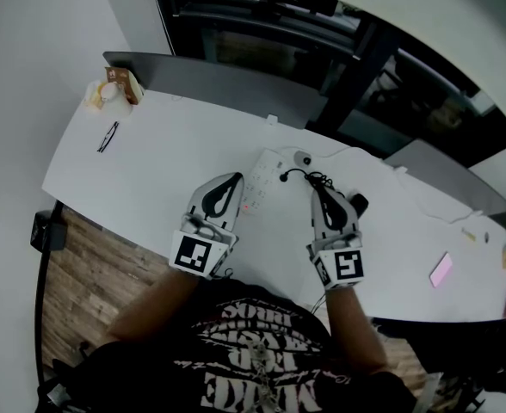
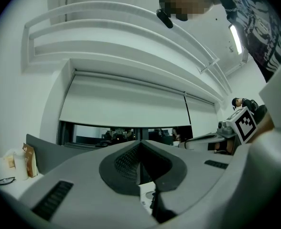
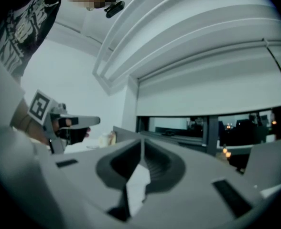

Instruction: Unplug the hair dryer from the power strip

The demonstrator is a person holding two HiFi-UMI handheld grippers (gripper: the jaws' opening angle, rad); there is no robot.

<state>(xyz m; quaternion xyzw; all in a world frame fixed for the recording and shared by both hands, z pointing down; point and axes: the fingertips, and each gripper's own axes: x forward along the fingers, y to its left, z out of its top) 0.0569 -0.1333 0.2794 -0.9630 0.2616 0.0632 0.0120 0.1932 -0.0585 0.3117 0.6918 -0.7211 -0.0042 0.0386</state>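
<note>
Although most of it is hidden behind the right gripper [image 1: 315, 188], the hair dryer [image 1: 357, 203] is seen as a dark body lying on the white table [image 1: 150, 162], just right of that gripper's jaws. Its black cord [image 1: 298, 172] is looped from there over to the white power strip [image 1: 266, 181], which is laid slantwise near the table's middle with a small red light [image 1: 246, 205] lit toward its near end; whether the plug is seated cannot be made out. The right gripper's jaws are drawn nearly together at the cord's bunch, and a white piece [image 3: 136, 187] is pinched between the pads; what it belongs to cannot be told. The left gripper [image 1: 234, 181] is closed with nothing held, its tips set at the strip's left edge, part of the strip being seen beneath them in the left gripper view. Farther off, spectacles [image 1: 107, 136] and a snack packet [image 1: 122, 84] are placed at the table's far left corner, and a pink item [image 1: 441, 269] near its right end.
</note>
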